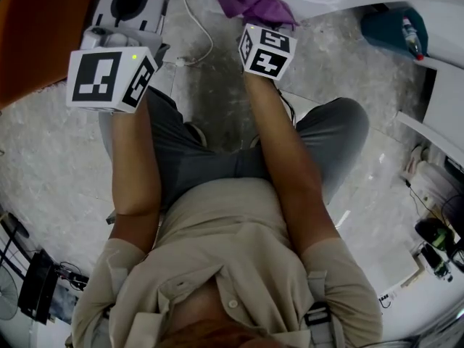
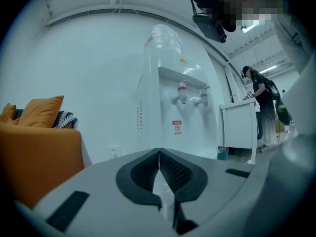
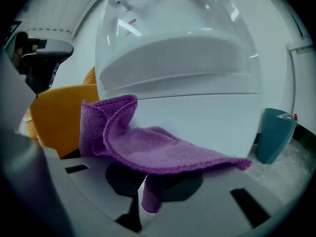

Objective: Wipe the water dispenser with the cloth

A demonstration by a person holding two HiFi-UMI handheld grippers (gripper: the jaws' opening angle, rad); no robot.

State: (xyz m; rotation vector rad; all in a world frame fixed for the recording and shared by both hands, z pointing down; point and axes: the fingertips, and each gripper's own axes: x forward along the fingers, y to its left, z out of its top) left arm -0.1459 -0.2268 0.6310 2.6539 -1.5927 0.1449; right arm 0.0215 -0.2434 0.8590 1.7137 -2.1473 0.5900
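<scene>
No text can be read. A red-and-white sticker stands on the front panel of the water dispenser, below its two taps, with print too small to make out. The marker cubes carry only black-and-white square patterns, without letters or numbers.

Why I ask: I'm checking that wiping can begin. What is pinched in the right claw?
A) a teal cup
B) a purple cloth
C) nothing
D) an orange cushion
B: the right gripper view shows the purple cloth pinched in the right claw, draping over it in front of the white water dispenser.
</scene>
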